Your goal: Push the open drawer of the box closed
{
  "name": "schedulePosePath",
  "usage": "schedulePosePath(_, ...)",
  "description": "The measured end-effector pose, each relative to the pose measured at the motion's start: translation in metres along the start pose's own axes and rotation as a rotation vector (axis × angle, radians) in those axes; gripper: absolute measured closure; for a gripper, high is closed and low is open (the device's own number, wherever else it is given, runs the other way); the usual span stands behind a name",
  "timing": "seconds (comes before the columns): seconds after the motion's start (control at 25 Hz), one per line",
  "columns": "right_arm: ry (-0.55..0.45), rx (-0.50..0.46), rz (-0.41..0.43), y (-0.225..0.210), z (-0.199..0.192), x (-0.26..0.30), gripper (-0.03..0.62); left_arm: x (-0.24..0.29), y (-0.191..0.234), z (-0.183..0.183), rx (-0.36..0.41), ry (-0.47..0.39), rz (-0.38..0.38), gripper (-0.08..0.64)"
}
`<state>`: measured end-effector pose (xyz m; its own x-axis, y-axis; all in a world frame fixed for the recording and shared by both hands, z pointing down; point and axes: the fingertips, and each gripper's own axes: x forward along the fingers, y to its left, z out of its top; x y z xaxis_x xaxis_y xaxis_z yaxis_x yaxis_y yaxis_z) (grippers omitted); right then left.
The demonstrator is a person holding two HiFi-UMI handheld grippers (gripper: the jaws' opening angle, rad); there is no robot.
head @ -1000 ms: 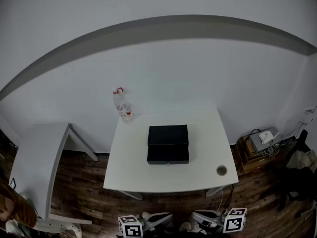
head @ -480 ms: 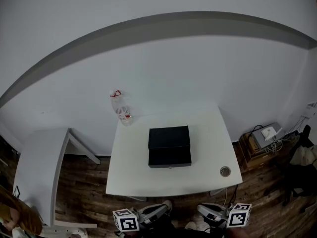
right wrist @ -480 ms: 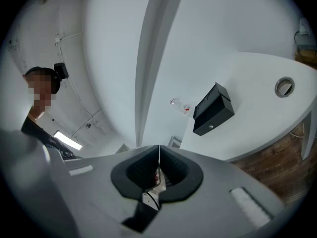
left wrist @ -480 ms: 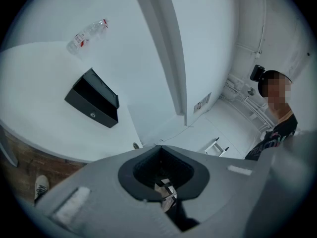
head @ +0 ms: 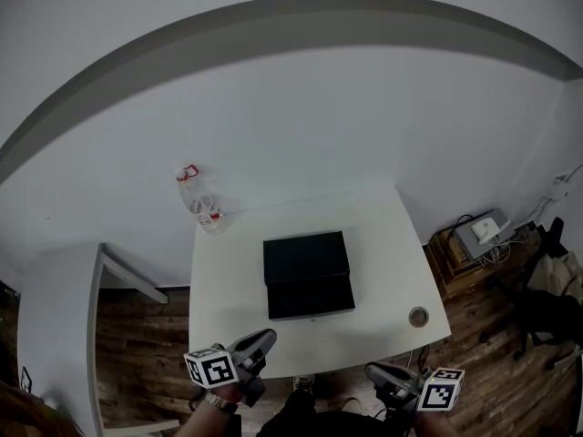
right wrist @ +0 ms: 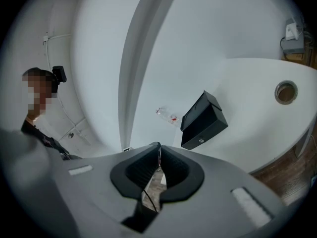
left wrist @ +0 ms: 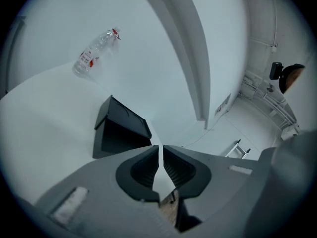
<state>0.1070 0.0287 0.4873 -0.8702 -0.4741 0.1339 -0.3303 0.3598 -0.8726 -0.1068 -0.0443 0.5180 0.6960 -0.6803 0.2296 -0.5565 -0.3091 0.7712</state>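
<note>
Drawer (head: 311,297) at 1 o'clock from nearer left hand-held gripper (head: 260,342), jaws opening, empty; right hand-held gripper (head: 375,372) clenched.

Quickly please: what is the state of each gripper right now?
Left gripper: jaws opening, narrow gap, nothing between them.
Right gripper: closed, holding nothing.

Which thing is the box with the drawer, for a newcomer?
Find the central white table. Near its middle sits the black box, its drawer sticking out toward the near edge. It is the only dark, rectangular thing there; the clear bottle at the far left corner and the small round disc near the front right are neither.
</note>
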Motion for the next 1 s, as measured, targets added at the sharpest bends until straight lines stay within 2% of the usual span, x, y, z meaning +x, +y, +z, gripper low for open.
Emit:
schedulePosePath(0.4,-0.023,0.027,-0.083,-0.016,0.013,0.048,0.568,0.056,0.110,0.082,0.091,0.102,0.149,0.498)
schedulePosePath(0.64,-0.058,0.036,-0.111,-0.019,0.020,0.062,0.566,0.093,0.144,0.100,0.086,0.169,0.177,0.487)
schedulePosePath(0.84,-0.074,0.066,-0.140,-0.028,0.015,0.069,0.554,0.109,0.167,0.098,0.102,0.248,0.226,0.479)
schedulePosePath(1.0,-0.071,0.089,-0.157,-0.035,0.010,0.077,0.538,0.116,0.174,0.097,0.073,0.259,0.222,0.463)
